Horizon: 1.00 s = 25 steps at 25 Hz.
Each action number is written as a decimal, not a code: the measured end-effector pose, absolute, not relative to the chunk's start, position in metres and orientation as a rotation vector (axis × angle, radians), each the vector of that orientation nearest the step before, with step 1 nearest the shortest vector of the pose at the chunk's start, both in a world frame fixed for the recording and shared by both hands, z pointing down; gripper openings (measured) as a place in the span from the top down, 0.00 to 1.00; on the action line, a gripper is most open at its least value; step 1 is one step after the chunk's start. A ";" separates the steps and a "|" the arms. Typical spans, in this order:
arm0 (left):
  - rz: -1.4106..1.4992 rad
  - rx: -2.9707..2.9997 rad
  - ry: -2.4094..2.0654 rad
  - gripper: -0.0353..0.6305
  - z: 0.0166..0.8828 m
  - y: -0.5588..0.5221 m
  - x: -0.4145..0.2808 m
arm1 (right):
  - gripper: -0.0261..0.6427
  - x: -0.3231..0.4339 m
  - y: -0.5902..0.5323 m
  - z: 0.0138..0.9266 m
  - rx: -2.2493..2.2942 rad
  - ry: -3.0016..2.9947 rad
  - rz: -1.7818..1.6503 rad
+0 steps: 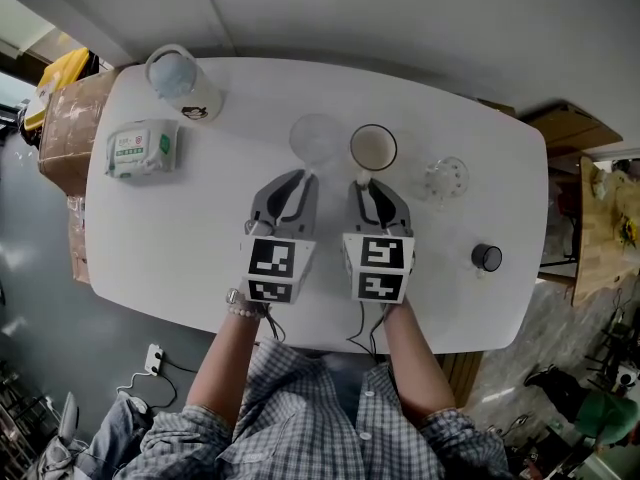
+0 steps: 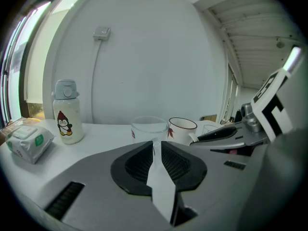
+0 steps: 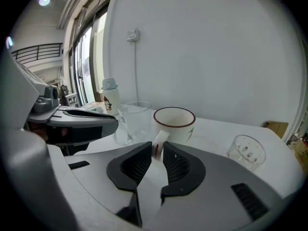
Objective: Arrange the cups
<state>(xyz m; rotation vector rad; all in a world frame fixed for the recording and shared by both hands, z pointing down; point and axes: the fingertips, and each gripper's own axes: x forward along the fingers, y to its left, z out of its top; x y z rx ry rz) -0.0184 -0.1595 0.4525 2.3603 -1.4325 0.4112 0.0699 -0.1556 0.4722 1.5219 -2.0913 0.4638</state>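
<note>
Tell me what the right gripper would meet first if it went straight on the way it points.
The white mug: its handle stands between the right gripper's jaw tips, with the cup body just behind.

**Three cups in a row across the table's far side**

The clear glass mug (image 1: 316,138) stands upright at the left of the row, its handle clamped between the jaws of the left gripper (image 1: 305,176); just beside it stands the white mug (image 1: 373,148), dark-rimmed, with a red leaf mark, upright and empty, its handle gripped by the right gripper (image 1: 362,180); the small clear tumbler (image 1: 446,178), dotted with little marks, stands upright a little apart at the right.
</note>
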 end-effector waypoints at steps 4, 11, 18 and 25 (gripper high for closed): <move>0.411 2.358 -1.433 0.86 0.452 -0.159 -0.018 | 0.84 0.071 -0.156 0.472 1.496 -2.129 0.477; 0.406 2.345 -1.444 0.86 0.452 -0.160 -0.018 | 0.85 0.069 -0.151 0.471 1.412 -2.187 0.490; 0.415 2.330 -1.455 0.86 0.456 -0.158 -0.020 | 0.85 0.066 -0.147 0.471 1.307 -2.252 0.466; 0.374 2.317 -1.467 0.86 0.453 -0.160 -0.021 | 0.85 0.066 -0.148 0.472 1.261 -2.246 0.421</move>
